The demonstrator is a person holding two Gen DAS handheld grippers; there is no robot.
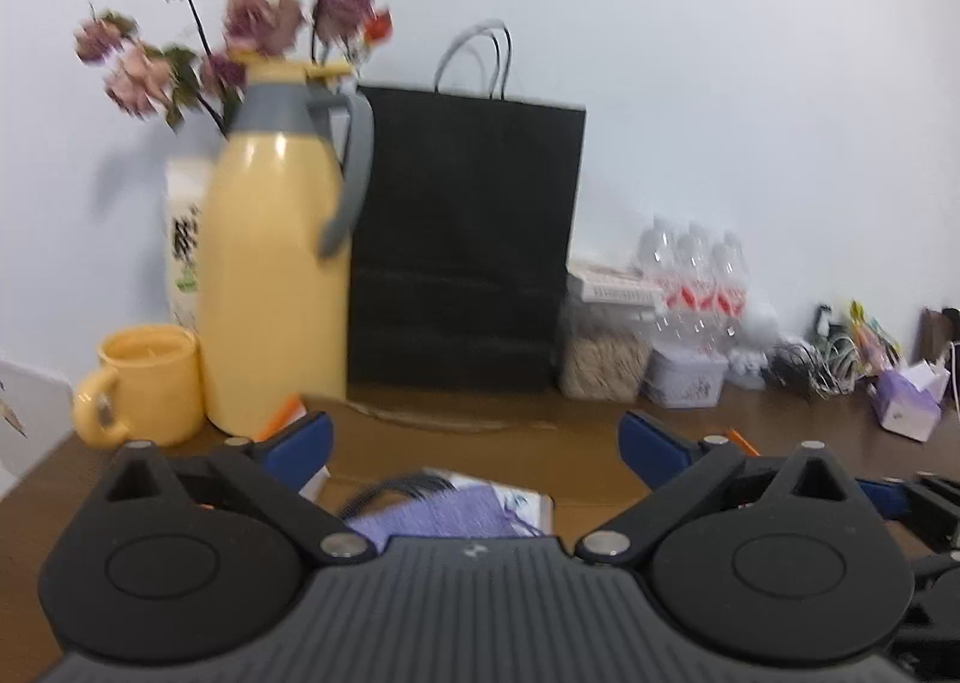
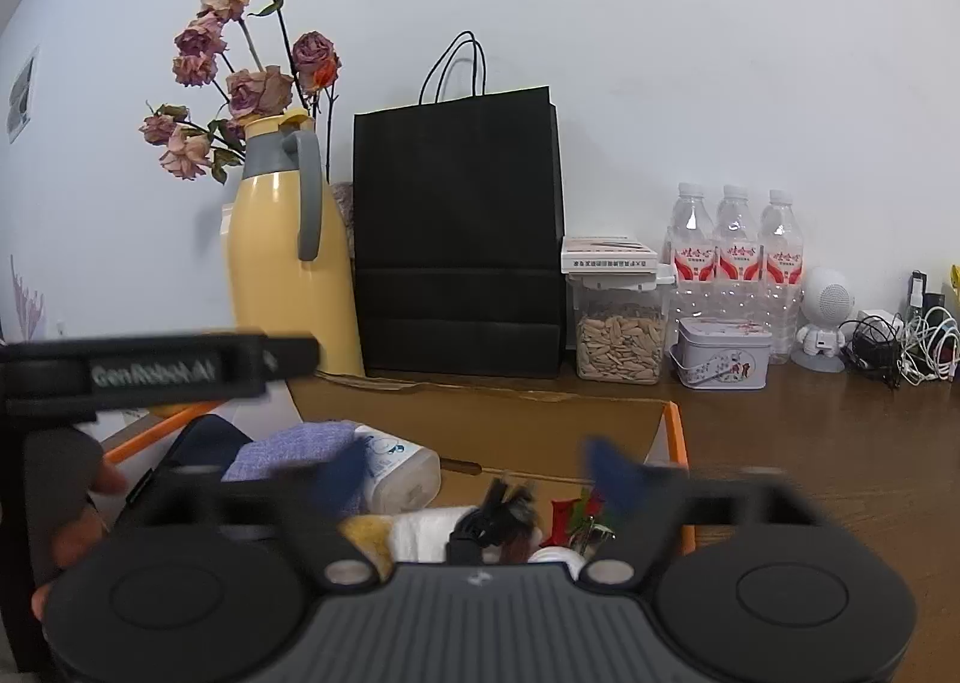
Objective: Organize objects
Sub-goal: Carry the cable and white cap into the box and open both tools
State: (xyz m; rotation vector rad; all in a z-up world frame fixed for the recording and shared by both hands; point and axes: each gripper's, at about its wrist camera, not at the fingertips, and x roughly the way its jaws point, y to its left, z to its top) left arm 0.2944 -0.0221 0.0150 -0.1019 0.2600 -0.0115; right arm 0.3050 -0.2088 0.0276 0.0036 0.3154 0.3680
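Both tongs, left tongs (image 1: 474,443) and right tongs (image 2: 474,473), hang wide and empty over the cardboard box (image 2: 540,413); several items are already inside, so sorting looks well underway.

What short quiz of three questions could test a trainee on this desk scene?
1. True or false: both grippers are open.
2. How many clear plastic water bottles stand by the wall?
3. What is right of the yellow thermos jug: A) black paper bag, B) purple tissue box?

Key: 1 true: the left gripper and the right gripper both stand apart and hold nothing. 2 three. 3 A.
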